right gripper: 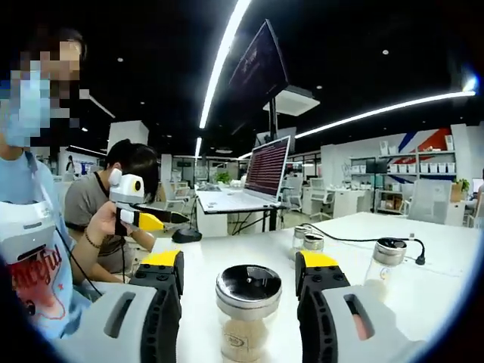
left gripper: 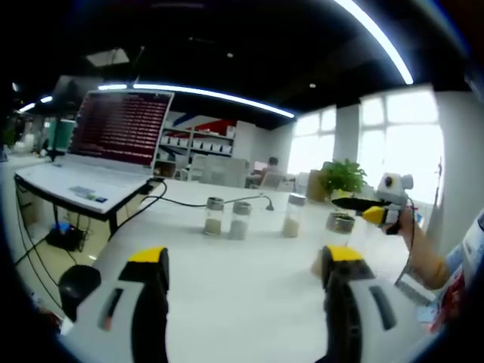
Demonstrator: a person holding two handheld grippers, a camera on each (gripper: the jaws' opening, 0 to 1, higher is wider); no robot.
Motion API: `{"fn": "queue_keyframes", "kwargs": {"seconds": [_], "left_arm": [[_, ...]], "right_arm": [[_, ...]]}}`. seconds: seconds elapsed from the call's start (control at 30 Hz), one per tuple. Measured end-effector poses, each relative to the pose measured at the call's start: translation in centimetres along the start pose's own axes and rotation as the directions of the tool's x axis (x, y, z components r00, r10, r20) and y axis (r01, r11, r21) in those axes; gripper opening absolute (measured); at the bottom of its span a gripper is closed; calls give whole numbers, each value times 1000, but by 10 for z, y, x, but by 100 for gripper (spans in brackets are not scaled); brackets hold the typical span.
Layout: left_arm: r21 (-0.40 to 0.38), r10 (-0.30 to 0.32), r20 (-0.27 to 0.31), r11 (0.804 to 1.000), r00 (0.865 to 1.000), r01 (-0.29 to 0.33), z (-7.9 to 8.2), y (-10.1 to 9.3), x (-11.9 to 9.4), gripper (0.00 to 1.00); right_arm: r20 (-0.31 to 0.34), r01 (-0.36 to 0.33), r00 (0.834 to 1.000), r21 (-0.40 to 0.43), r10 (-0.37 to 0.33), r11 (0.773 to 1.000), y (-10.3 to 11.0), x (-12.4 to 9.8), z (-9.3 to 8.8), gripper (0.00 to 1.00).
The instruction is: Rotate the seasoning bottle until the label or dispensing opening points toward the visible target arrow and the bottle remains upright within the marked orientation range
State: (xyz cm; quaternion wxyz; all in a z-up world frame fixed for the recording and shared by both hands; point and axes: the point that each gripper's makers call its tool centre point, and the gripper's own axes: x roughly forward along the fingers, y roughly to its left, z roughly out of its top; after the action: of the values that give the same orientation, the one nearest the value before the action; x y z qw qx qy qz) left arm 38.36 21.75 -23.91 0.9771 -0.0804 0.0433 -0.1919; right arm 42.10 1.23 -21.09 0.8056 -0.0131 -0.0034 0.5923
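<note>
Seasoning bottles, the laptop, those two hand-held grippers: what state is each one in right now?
Nearest seasoning bottle: upright, silver cap on, between the open jaws of the right hand-held gripper, contact unclear.
Other seasoning bottles: upright, capped, standing free on the white table.
Left hand-held gripper: open, holding nothing.
Laptop: lid open, screen lit.

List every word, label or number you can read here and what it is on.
None can be read.
Laptop screen: lines of text, too small.
Label on the seasoning bottle between the right gripper's jaws: blurred.
Print on the person's shirt: distorted, illegible.
</note>
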Motion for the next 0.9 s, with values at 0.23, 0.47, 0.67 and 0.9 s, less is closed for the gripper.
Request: {"fn": "queue_keyframes", "kwargs": {"seconds": [0.23, 0.47, 0.67, 0.9], "left_arm": [[-3, -13, 2, 1000, 1000, 13, 1, -3, 0, 88], [-8, -11, -1, 1000, 1000, 11, -1, -1, 0, 88], [-5, -16, 6, 1000, 1000, 16, 1, -2, 0, 88], [21, -24, 11, 999, 1000, 24, 3, -4, -1, 88]], "right_arm": [[4, -141, 990, 56, 141, 988, -8, -3, -7, 62], [-19, -235, 972, 40, 236, 971, -2, -3, -13, 63], [-46, -265, 962, 54, 268, 963, -1, 9, -21, 62], [-46, -271, 960, 93, 276, 958, -1, 17, -27, 55]]}}
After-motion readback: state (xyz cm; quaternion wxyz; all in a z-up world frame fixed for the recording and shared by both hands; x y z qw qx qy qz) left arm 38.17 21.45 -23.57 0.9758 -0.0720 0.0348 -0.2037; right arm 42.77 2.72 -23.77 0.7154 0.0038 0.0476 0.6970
